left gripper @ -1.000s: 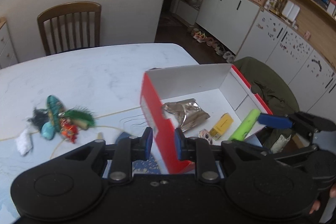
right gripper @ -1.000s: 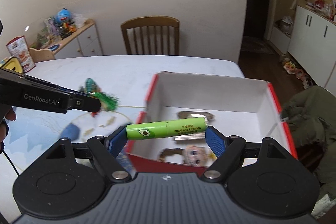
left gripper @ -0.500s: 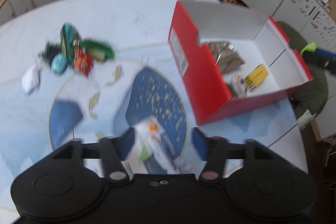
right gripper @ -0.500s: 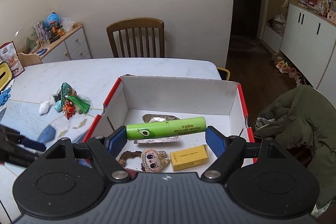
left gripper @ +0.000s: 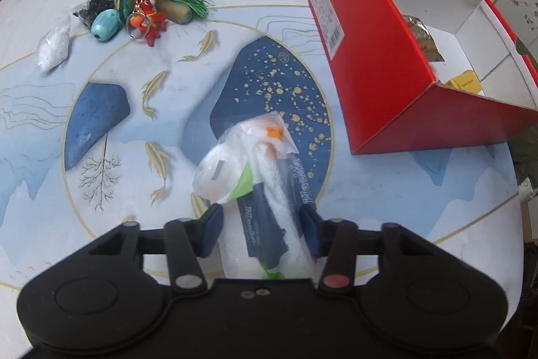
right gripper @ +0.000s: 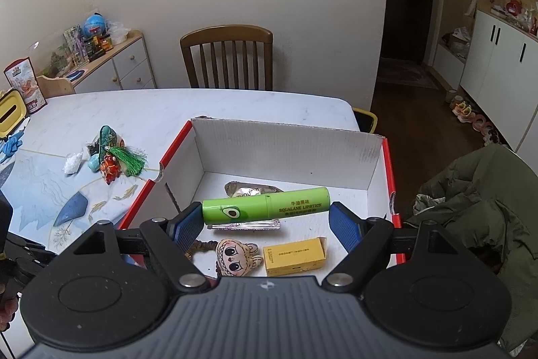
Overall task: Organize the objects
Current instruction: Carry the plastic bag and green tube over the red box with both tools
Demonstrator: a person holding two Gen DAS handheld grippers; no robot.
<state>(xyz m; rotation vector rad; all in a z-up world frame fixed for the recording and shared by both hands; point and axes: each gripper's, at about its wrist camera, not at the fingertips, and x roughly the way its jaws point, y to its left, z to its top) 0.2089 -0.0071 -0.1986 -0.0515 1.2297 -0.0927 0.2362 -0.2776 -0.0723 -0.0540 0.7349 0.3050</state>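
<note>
Right tool (right gripper: 267,219), wide apart, barely pinches the green lipstick (right gripper: 265,202) endwise above the box (right gripper: 285,143); left tool (left gripper: 262,229) gapes around the plastic packet (left gripper: 255,170), whose slick film could slip when squeezed

Even, diffuse daylight in both views; shadows soft. Strong fisheye bending at frame edges. Slight blur on the red cardboard box (left gripper: 386,66); right wrist view sharp.

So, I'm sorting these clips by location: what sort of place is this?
Most likely a home dining room. A wooden dining chair stands at a marble-look table, with a cluttered sideboard and white cupboards along the walls, and shoes on the floor by a doorway.
</note>
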